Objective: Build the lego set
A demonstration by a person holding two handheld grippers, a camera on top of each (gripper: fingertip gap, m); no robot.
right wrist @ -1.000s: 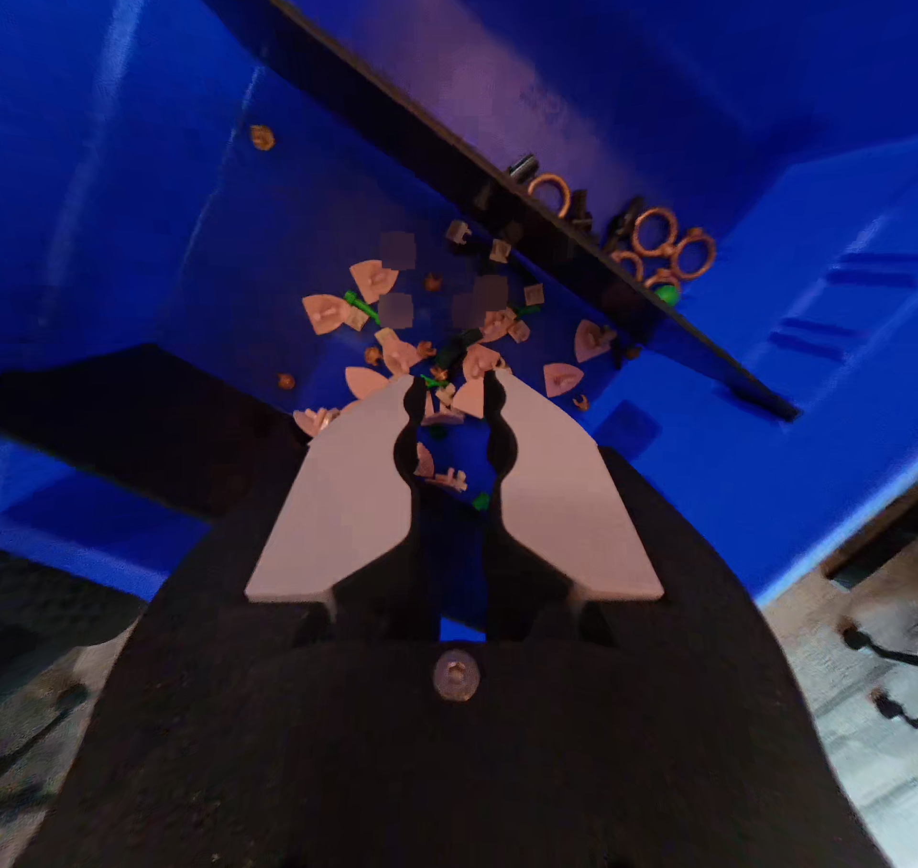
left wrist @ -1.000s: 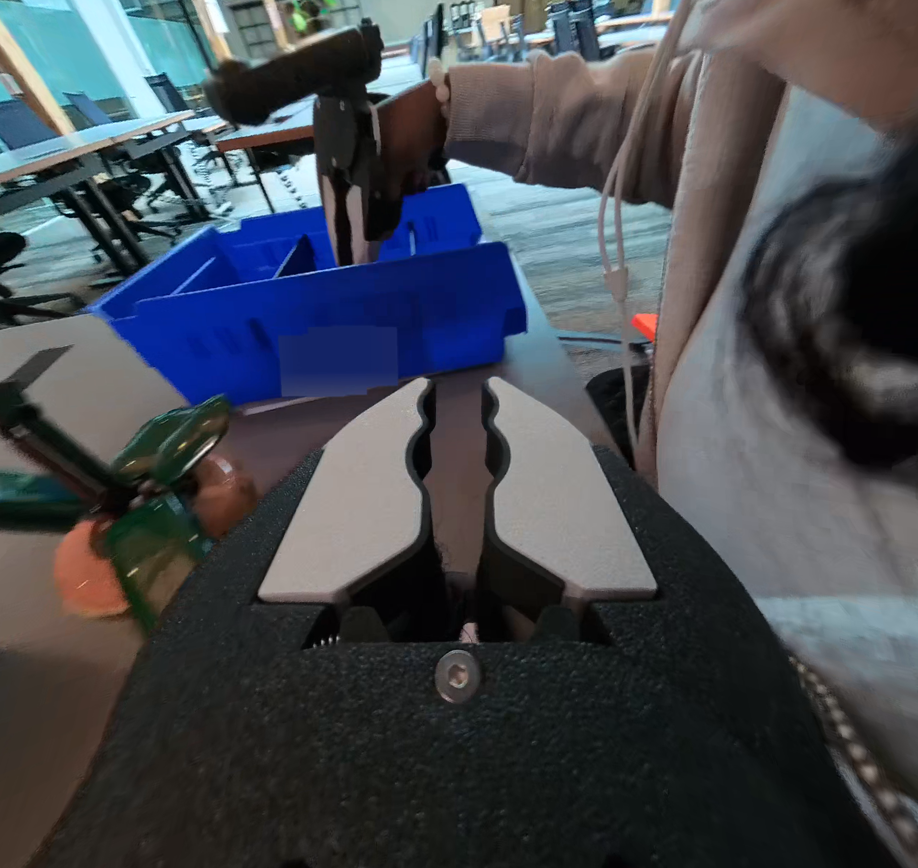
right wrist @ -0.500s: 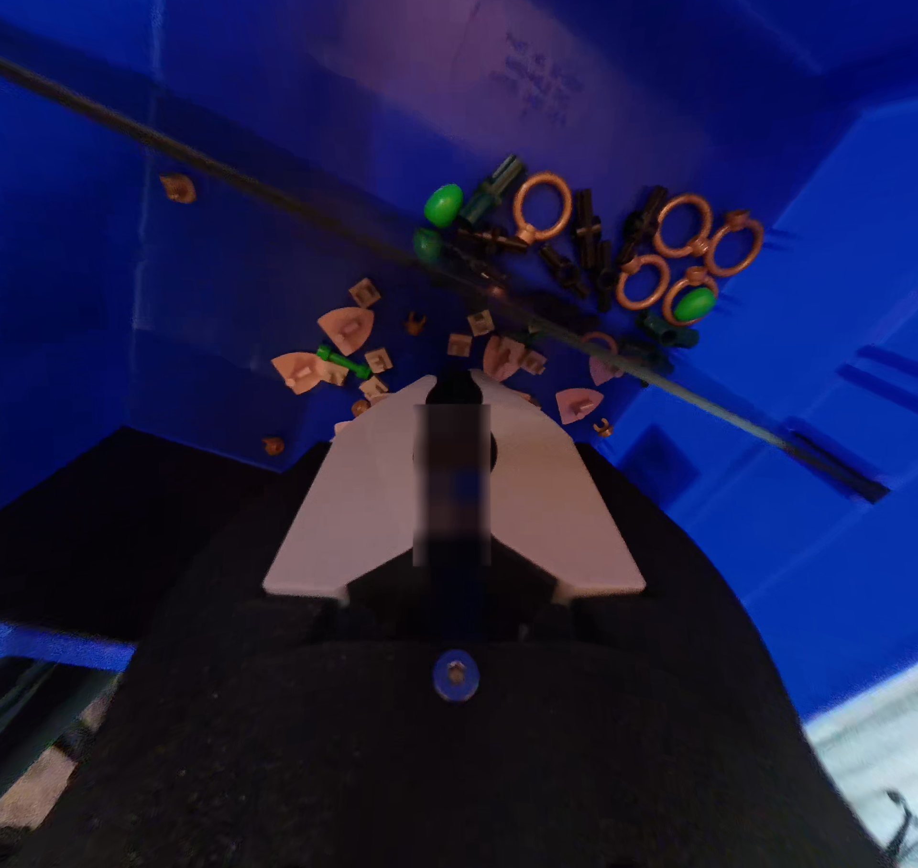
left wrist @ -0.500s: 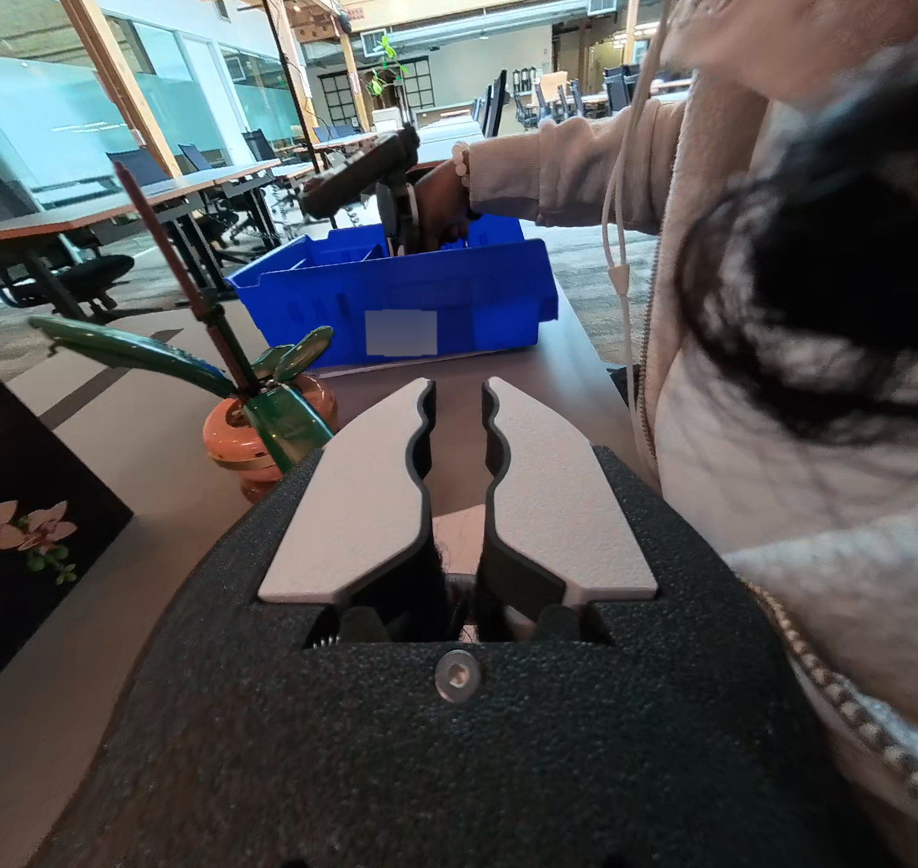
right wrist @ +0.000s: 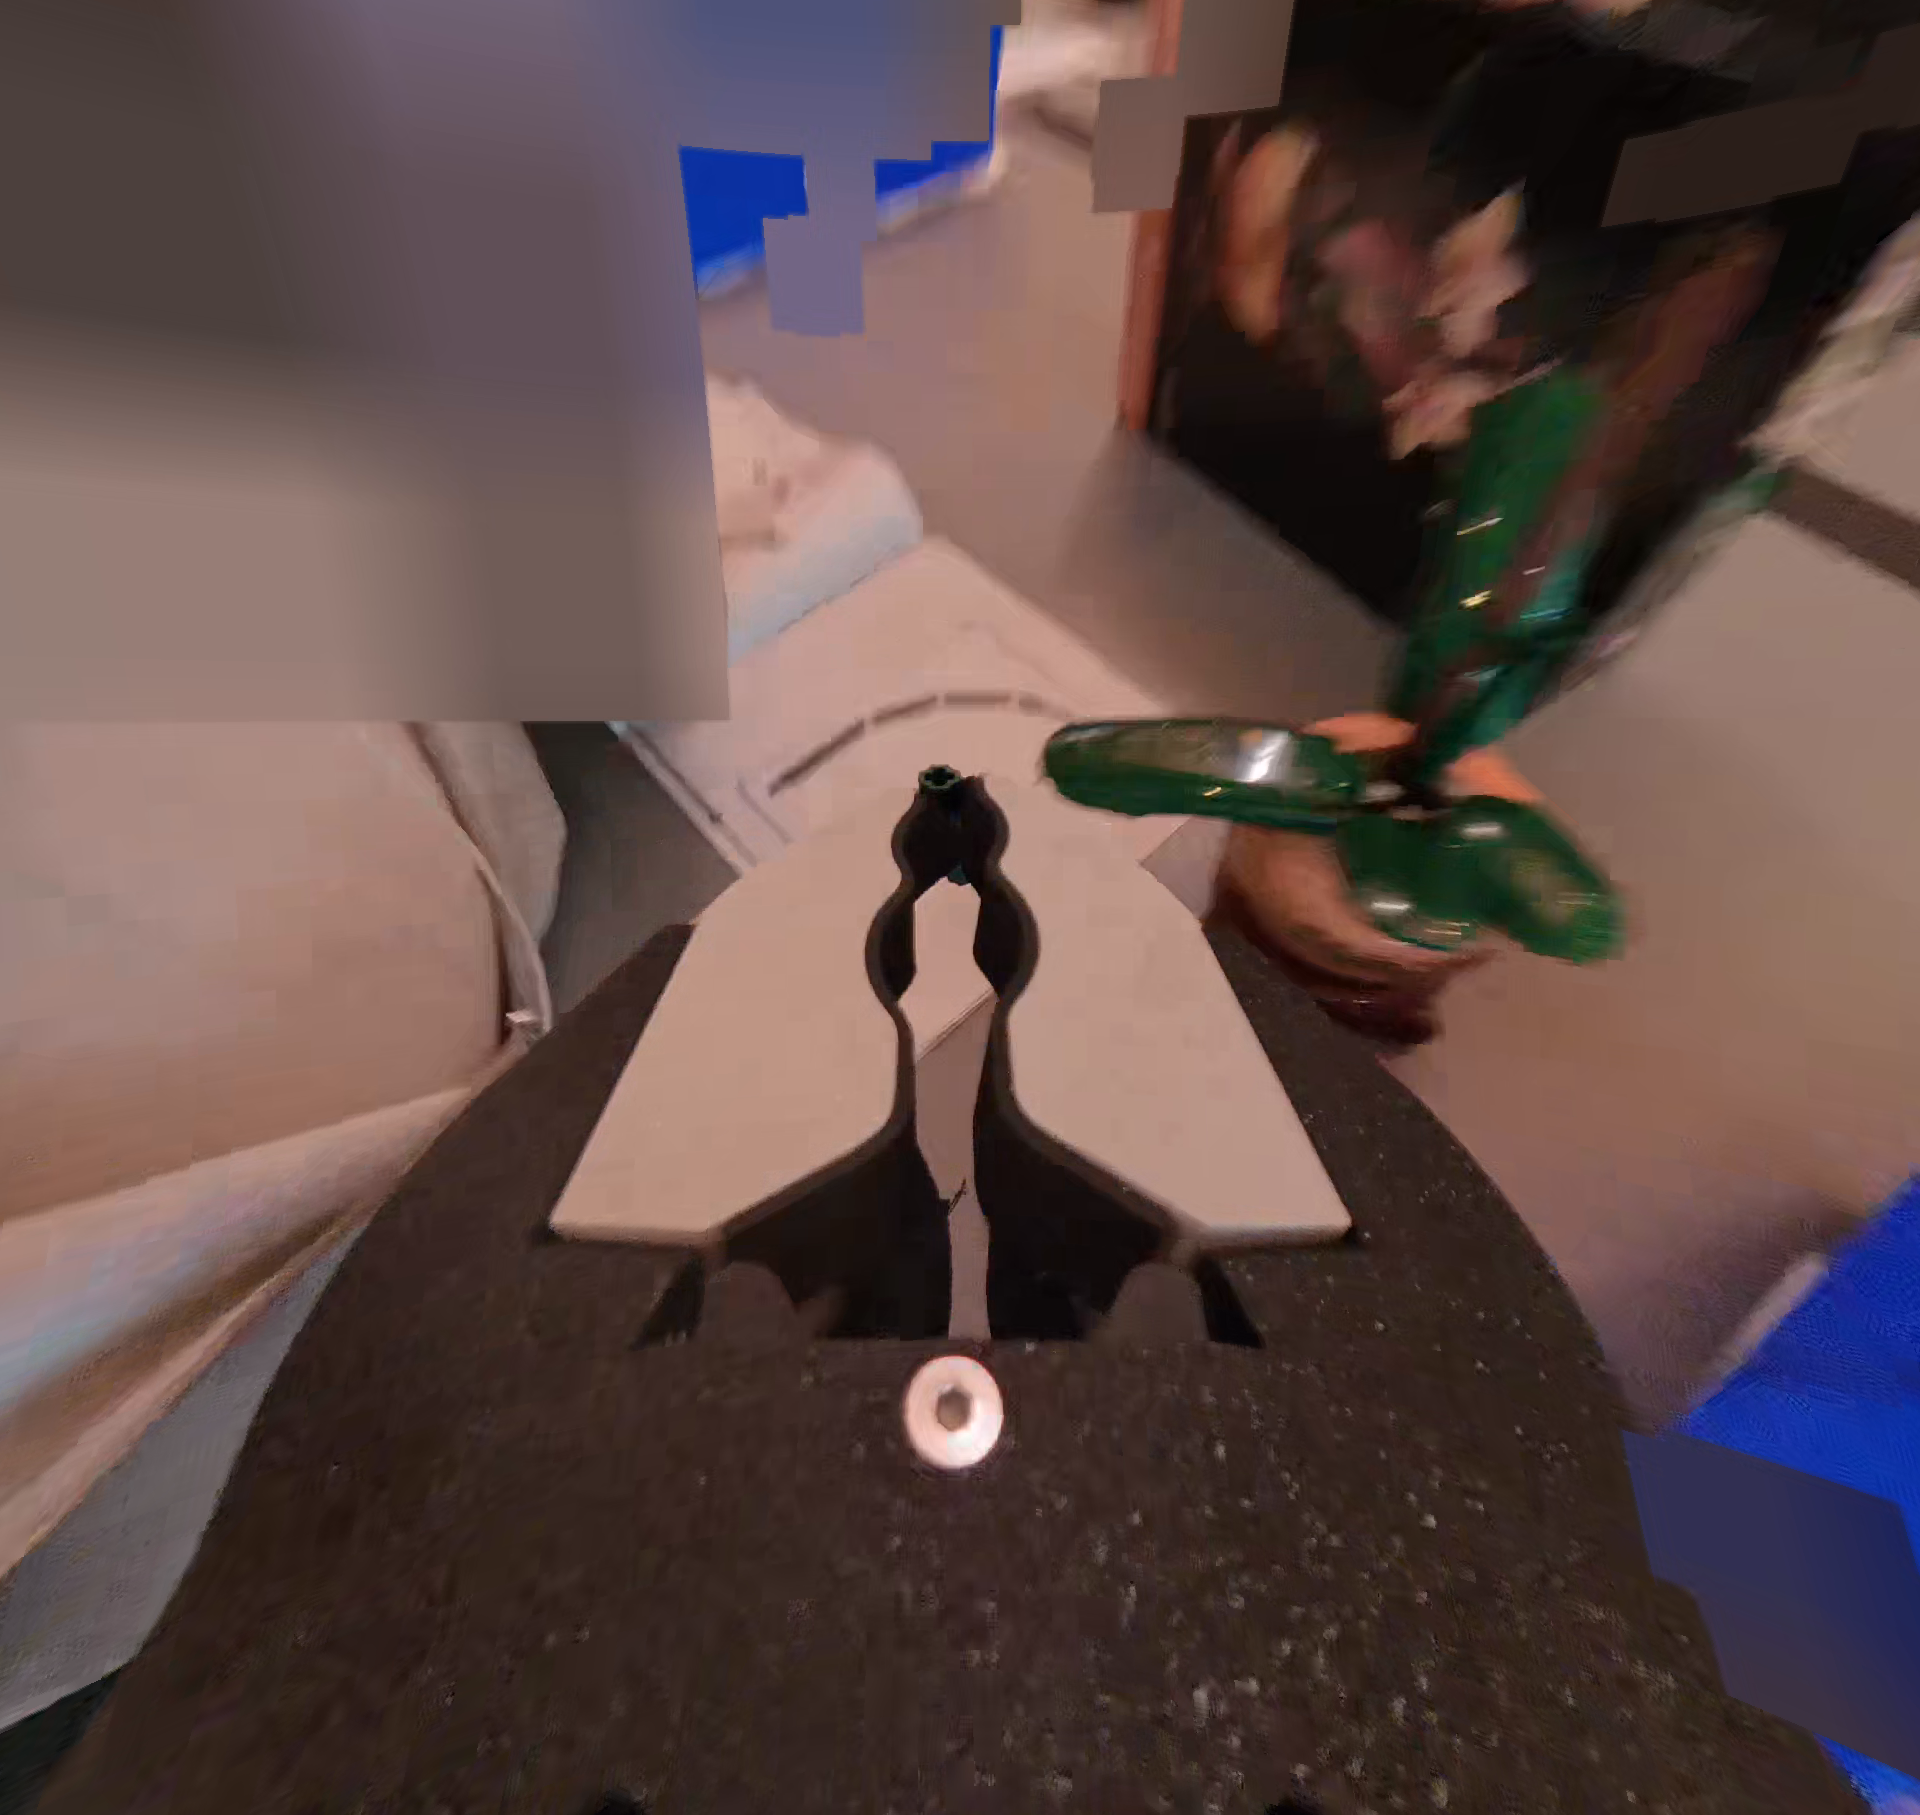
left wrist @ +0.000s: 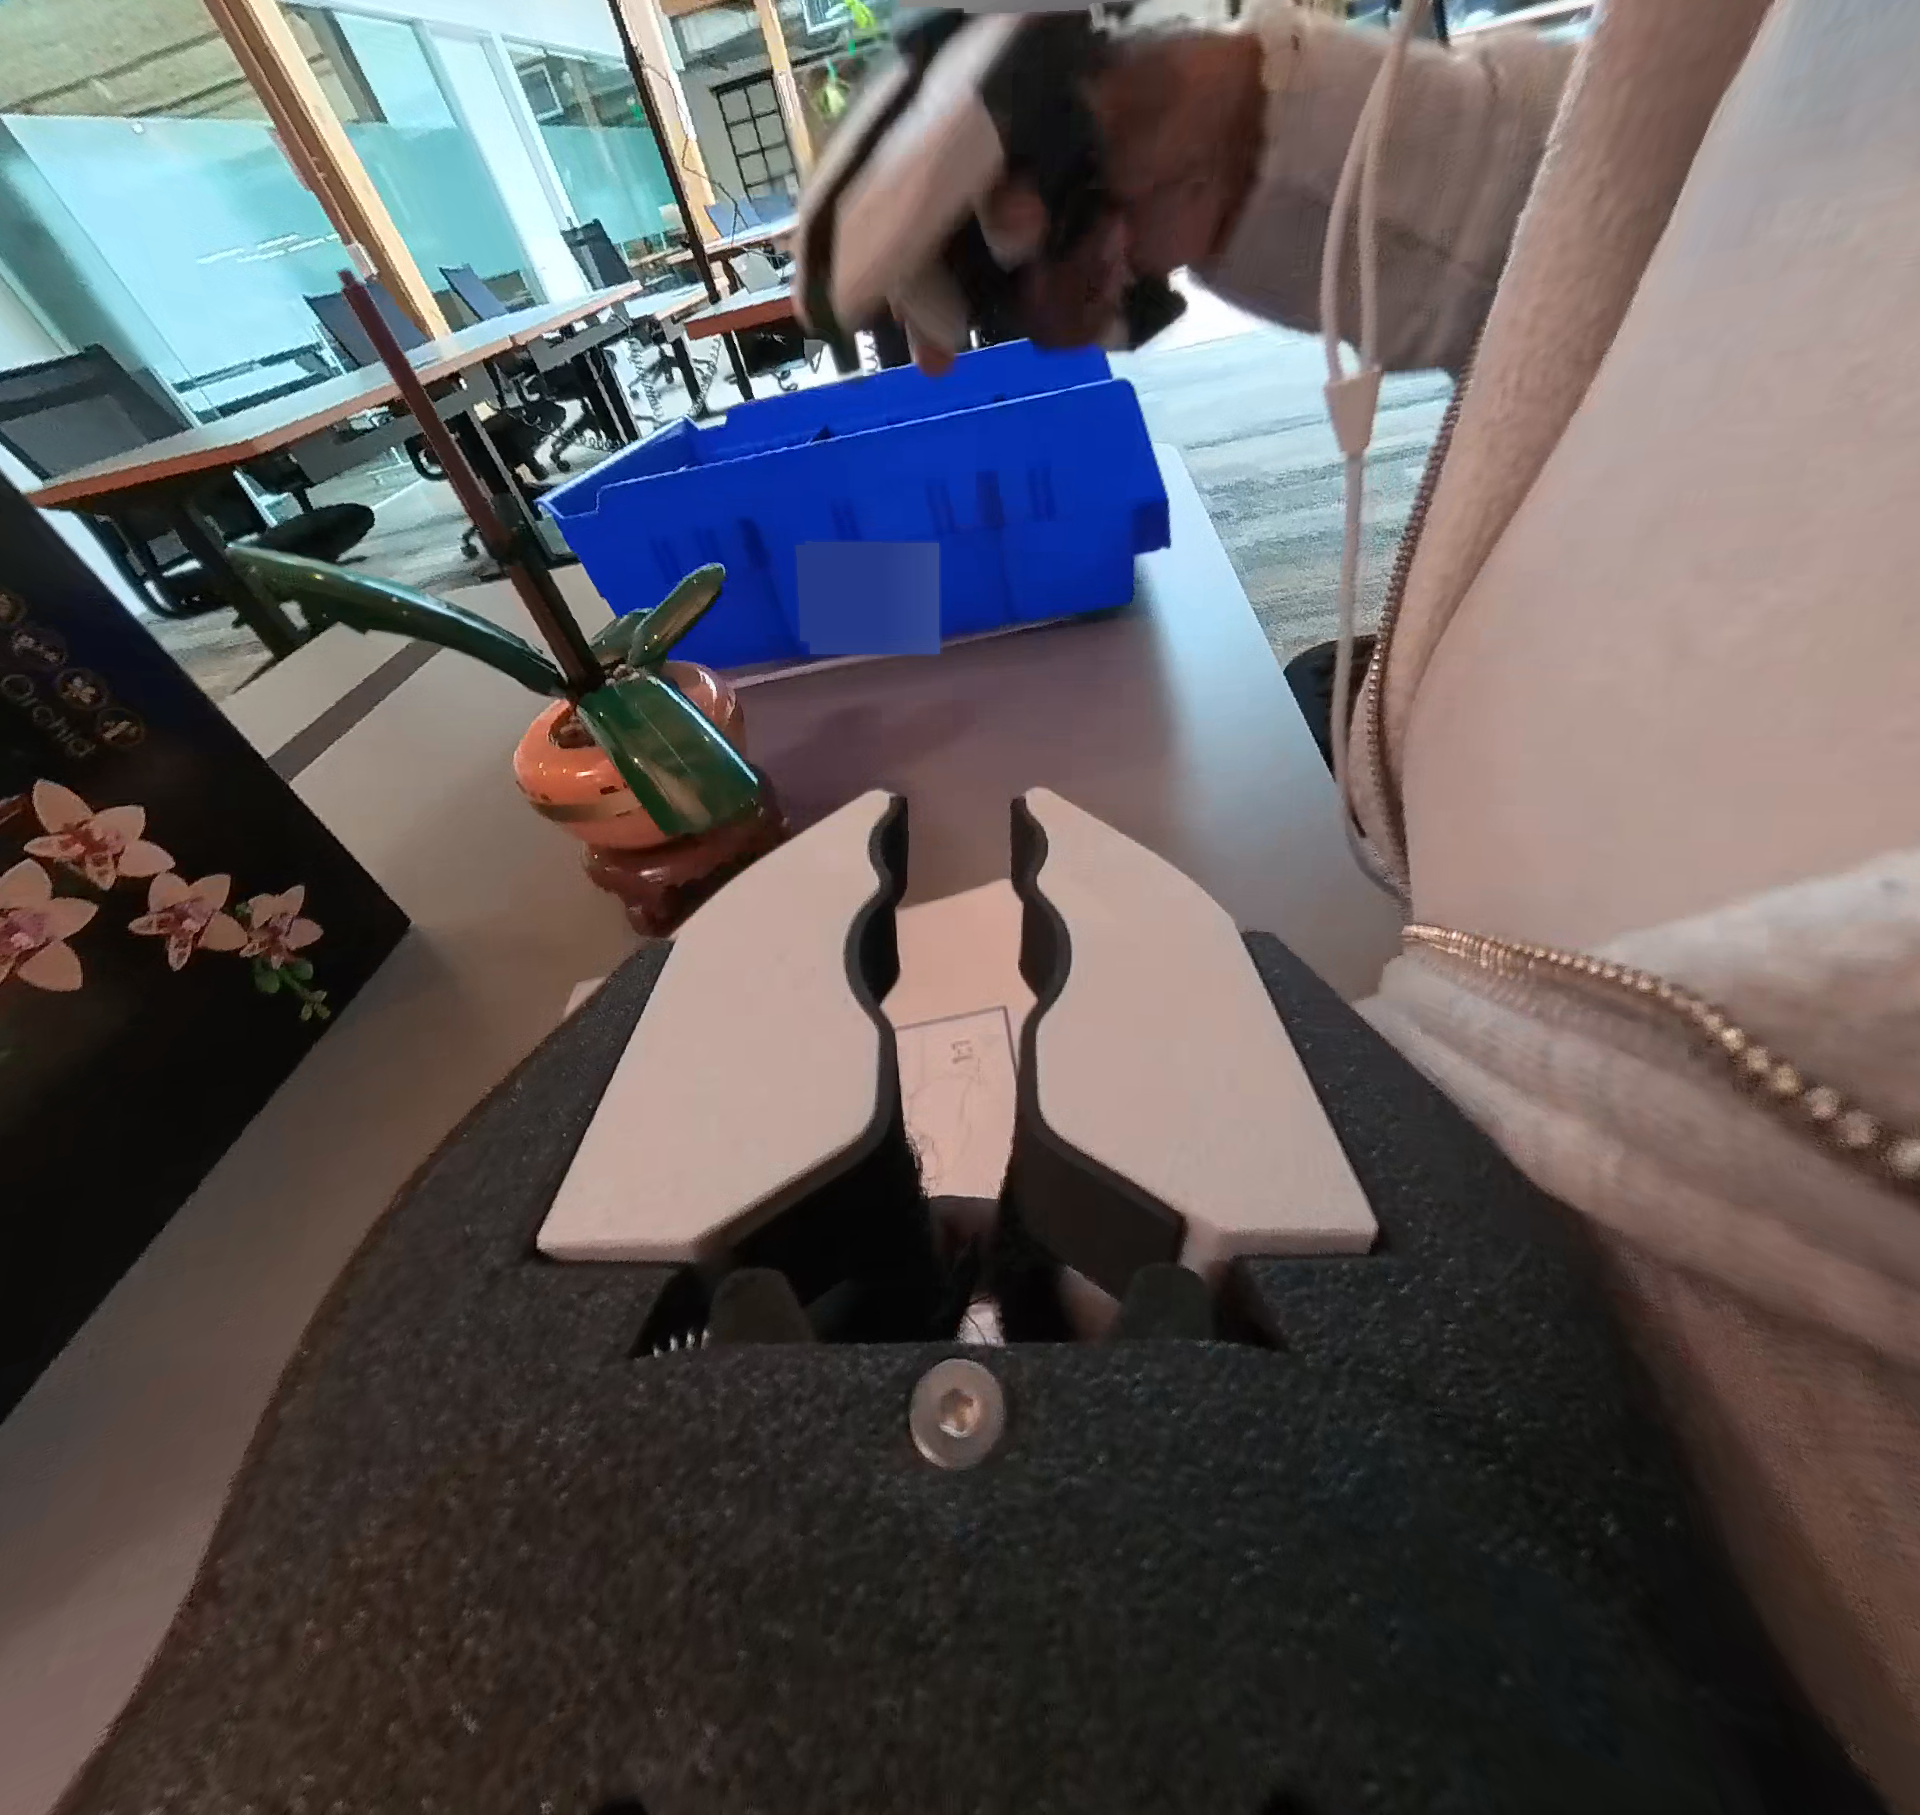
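Observation:
The lego orchid build, a terracotta pot (left wrist: 623, 768) with green leaves (left wrist: 675, 742) and a bare dark stem (left wrist: 468, 477), stands on the table. My left gripper (left wrist: 958, 815) is open and empty, low over the table just right of the pot. My right gripper (right wrist: 951, 815) is shut on a small dark green lego piece (right wrist: 940, 784) at its tips, with the pot (right wrist: 1351, 918) and its leaves (right wrist: 1195, 768) close on the right. In the left wrist view the right gripper (left wrist: 914, 238) is in the air above the blue parts bin (left wrist: 883, 518).
The black set box with orchid pictures (left wrist: 125, 934) stands to the left of the pot and also shows in the right wrist view (right wrist: 1299, 415). An instruction sheet (left wrist: 951, 944) lies under my left gripper. The person's light jacket (left wrist: 1610, 726) fills the right side. Some 11 cm of space lies between my two pairs of fingers.
My right gripper shut on a small dark piece in the bin, lifted out and swung toward the orchid pot. My left gripper drew back from the bin and stayed open.

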